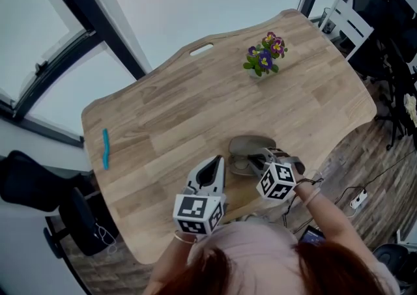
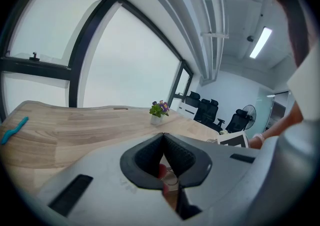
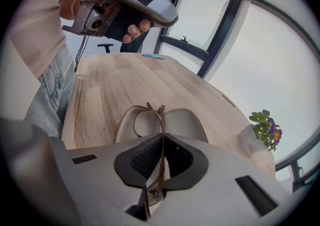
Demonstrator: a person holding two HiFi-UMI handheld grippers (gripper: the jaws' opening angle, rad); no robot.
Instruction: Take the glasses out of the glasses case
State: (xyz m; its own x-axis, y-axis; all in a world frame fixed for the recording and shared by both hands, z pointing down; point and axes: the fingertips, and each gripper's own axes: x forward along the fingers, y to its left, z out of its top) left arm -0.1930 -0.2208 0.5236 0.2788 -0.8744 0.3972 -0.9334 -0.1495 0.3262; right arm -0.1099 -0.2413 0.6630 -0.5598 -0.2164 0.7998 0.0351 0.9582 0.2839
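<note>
Pinching thin wire glasses: ribbed right tool.

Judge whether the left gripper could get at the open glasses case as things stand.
Probably yes. The left gripper hangs right beside the glasses case, with only bare table between them. The right gripper, shut on the glasses, crowds the case's right side.

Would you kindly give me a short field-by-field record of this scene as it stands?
right gripper: shut on the thin metal-framed glasses, over the case
left gripper: jaws together, nothing gripped, raised above the table
open beige clamshell glasses case: lying on the light wooden table
other items: small pot of purple flowers; teal strip near the table's edge
</note>
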